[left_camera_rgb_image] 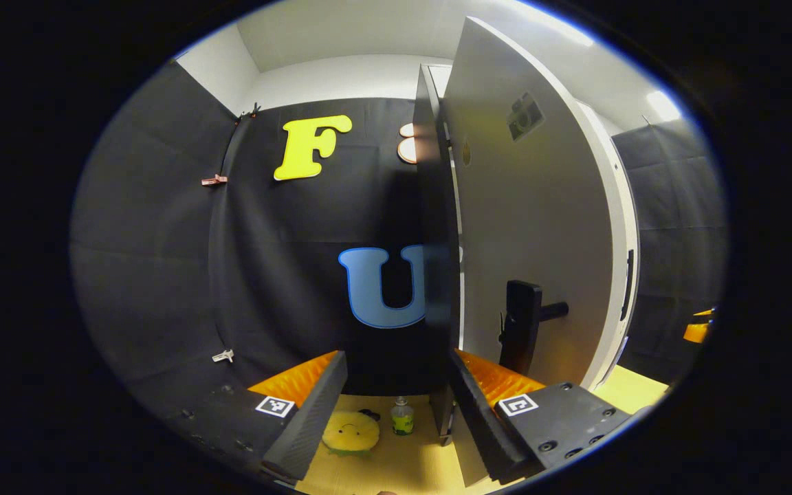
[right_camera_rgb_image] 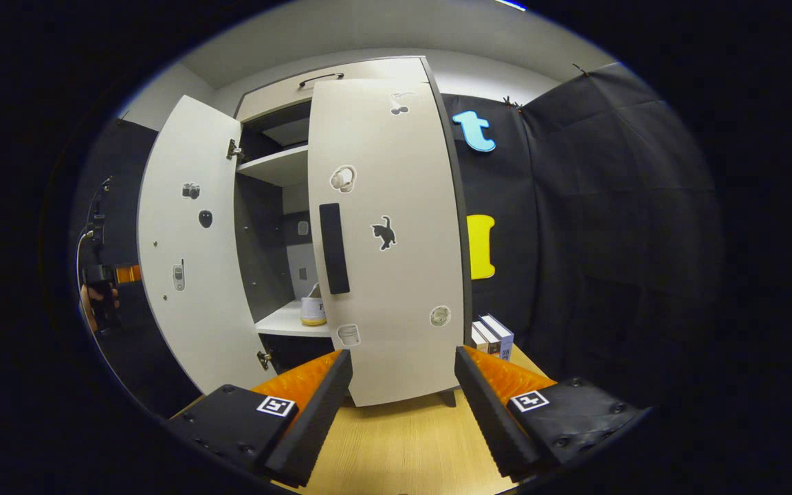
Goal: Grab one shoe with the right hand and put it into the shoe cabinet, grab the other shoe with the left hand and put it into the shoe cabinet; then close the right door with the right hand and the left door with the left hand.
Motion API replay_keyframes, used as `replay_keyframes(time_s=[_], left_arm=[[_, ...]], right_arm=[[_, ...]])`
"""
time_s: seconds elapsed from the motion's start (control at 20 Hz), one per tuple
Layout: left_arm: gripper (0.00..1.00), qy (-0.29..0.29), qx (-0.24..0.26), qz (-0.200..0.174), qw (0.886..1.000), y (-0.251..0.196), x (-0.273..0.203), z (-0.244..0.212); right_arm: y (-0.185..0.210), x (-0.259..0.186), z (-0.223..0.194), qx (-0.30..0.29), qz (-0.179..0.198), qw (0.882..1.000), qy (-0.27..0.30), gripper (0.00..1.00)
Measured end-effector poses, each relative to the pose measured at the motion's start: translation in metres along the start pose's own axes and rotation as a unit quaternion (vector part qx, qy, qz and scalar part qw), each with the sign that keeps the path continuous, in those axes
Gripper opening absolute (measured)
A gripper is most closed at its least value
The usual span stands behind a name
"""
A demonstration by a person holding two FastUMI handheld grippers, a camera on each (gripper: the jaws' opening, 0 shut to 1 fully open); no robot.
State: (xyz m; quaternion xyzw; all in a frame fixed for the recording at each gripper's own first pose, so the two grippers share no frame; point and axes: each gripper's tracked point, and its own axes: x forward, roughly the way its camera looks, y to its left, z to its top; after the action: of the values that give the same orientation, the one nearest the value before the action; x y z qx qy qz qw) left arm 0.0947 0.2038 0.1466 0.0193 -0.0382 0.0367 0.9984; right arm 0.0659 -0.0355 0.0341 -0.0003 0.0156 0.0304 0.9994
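While both grippers' fingers gape empty, the shoe cabinet (right_camera_rgb_image: 361,206) stands on a wooden tabletop (right_camera_rgb_image: 403,440) amid black cloth walls.

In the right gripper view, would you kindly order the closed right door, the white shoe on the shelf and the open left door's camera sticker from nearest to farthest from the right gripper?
1. Right door, straight ahead.
2. White shoe, inside, left of centre.
3. Camera sticker, upper left; too close to call against the shoe.

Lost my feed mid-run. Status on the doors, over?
Both hand-held grippers open, empty: left, right. Right door nearly shut; left door wide open. One shoe on the shelf. Nothing blocking the left door.
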Motion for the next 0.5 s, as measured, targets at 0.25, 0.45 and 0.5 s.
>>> replay_keyframes(time_s=[0.25, 0.45, 0.5], left_arm=[[0.9, 0.009, -0.036, 0.001, 0.999, -0.01, 0.001, -0.004], [0.86, 0.015, -0.023, 0.011, 1.0, -0.024, -0.002, -0.004], [0.93, 0.016, -0.03, 0.005, 0.999, -0.031, -0.002, -0.005]], right_arm=[[-0.022, -0.004, -0.014, 0.022, -0.024, 0.999, 0.018, 0.98], [-0.021, -0.004, -0.022, 0.044, -0.024, 0.998, 0.023, 0.98], [-0.02, -0.004, -0.024, 0.038, -0.023, 0.999, 0.026, 0.98]])
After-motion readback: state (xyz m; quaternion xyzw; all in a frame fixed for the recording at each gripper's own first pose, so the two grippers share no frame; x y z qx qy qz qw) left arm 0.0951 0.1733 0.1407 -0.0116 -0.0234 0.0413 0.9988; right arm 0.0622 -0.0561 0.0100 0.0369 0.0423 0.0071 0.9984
